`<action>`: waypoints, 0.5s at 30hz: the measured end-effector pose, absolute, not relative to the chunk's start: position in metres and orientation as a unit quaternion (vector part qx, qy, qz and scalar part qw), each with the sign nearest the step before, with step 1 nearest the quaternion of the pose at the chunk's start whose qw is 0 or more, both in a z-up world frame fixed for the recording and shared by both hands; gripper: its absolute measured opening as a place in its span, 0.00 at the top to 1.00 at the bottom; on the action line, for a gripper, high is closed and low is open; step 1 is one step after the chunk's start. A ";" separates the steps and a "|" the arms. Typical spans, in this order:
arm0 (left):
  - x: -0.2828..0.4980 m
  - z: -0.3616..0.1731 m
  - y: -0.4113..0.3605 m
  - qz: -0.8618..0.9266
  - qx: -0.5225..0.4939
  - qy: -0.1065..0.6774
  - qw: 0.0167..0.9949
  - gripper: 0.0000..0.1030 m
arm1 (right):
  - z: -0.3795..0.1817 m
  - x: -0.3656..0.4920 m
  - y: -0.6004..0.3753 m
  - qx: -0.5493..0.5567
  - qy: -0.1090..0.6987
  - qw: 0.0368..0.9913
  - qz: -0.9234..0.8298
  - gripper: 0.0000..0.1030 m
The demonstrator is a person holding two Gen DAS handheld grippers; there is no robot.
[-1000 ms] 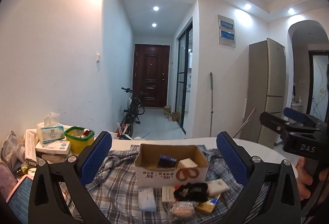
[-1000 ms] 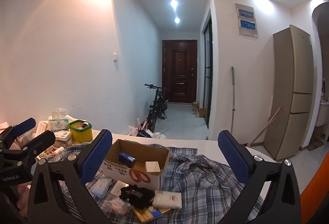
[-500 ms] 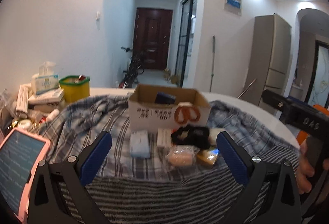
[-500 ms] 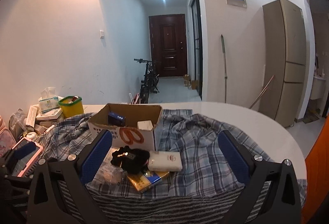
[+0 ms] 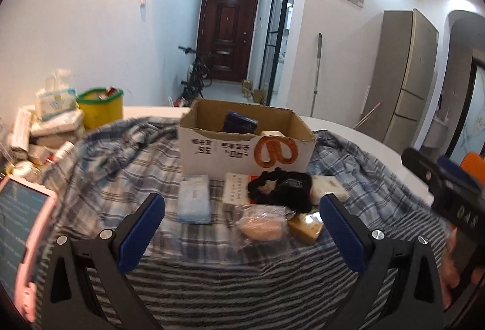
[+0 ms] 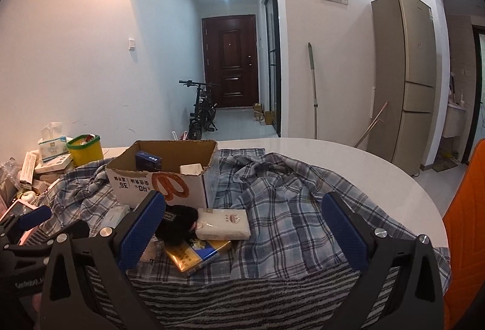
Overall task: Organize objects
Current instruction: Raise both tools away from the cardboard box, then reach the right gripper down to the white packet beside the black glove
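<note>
An open cardboard box (image 5: pixel 242 148) (image 6: pixel 160 181) stands on a plaid cloth and holds a dark blue box (image 5: pixel 239 122) and a white item. In front of it lie a light blue packet (image 5: pixel 194 202), a white carton (image 5: pixel 235 190), a black scrunchie (image 5: pixel 282 187) (image 6: pixel 178 224), a white tissue pack (image 6: pixel 222 224), a clear-wrapped pinkish item (image 5: pixel 262 225) and a gold box (image 6: pixel 197 254) (image 5: pixel 304 228). My left gripper (image 5: pixel 242 227) is open and empty, just short of these items. My right gripper (image 6: pixel 244 230) is open and empty, to their right.
A yellow tub with a green rim (image 5: pixel 101 111), a tissue box (image 5: pixel 54 101) and stacked cartons crowd the table's left end. A pink-cased tablet (image 5: pixel 18 224) lies at the near left. An orange chair (image 6: pixel 466 224) stands at the right. The white round table's edge (image 6: pixel 379 178) curves behind.
Both grippers have tilted down and moved closer to the items in front of the box. Both stay open and empty.
</note>
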State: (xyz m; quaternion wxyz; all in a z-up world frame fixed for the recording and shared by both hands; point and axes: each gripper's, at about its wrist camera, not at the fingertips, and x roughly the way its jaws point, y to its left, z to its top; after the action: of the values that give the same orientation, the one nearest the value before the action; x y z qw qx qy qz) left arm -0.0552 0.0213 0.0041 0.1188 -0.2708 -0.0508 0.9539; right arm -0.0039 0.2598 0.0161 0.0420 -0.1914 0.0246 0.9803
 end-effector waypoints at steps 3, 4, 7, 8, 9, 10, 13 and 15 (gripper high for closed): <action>-0.072 0.001 0.031 0.948 -0.290 -0.059 0.117 0.00 | 0.016 -0.008 0.266 -0.193 0.027 0.050 0.980 0.00; -0.076 -0.001 0.033 0.947 -0.294 -0.059 0.116 0.00 | 0.015 -0.010 0.267 -0.193 0.028 0.051 0.979 0.00; -0.086 -0.011 0.045 0.940 -0.317 -0.037 0.122 0.00 | 0.012 -0.013 0.272 -0.195 0.028 0.055 0.979 0.00; -0.090 -0.015 0.050 0.935 -0.331 -0.027 0.128 0.00 | 0.011 -0.014 0.273 -0.196 0.024 0.057 0.979 0.00; -0.093 -0.019 0.054 0.931 -0.340 -0.022 0.131 0.00 | 0.009 -0.015 0.275 -0.197 0.020 0.060 0.978 0.00; -0.095 -0.021 0.057 0.928 -0.347 -0.019 0.134 0.00 | 0.008 -0.016 0.276 -0.199 0.016 0.063 0.978 0.00; -0.101 -0.028 0.065 0.924 -0.362 -0.008 0.127 0.00 | 0.002 -0.022 0.285 -0.215 0.019 0.063 0.974 0.00; -0.108 -0.033 0.071 0.919 -0.375 -0.004 0.122 0.00 | -0.005 -0.030 0.290 -0.234 0.030 0.054 0.970 0.00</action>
State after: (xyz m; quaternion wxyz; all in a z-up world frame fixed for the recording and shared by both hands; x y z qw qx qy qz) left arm -0.1079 0.0708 -0.0335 0.1224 -0.3746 -0.0036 0.9191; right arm -0.0295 0.2897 -0.0046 0.0538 -0.2340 0.0300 0.9703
